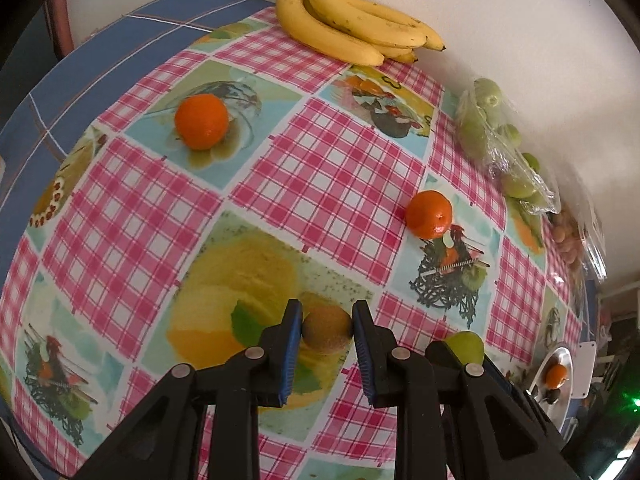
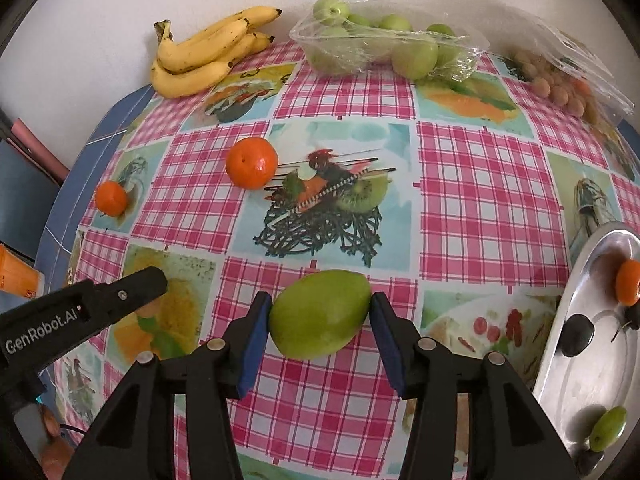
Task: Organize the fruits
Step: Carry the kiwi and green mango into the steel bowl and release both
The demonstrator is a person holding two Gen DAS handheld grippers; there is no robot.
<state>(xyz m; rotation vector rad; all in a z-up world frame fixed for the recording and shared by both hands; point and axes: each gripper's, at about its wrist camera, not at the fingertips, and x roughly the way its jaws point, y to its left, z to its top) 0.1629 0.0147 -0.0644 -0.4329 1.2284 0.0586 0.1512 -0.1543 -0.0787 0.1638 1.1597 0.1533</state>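
Kiwi [image 1: 327,331] sits clasped between the left gripper [image 1: 326,326] fingers near the tablecloth's [image 1: 328,168] front edge. Just right, the right gripper [image 2: 320,312] grasps a green mango [image 2: 320,314]. Two tangerines [image 2: 251,162] lie farther back, bananas [image 2: 204,54] by the wall, a metal tray [image 2: 592,360] at right.

**Bright, even light; strong fisheye bend**

Both views are well lit and soft, with colours vivid on the bench [image 2: 480,184]. Shadows are faint and short beneath the fruit. Glare shows on the metal tray [image 2: 592,360] and on the clear plastic bag [image 2: 460,56]. Straight lines of the checked cloth bulge outward, edges fall into a black vignette, and detail softens slightly toward the rims.
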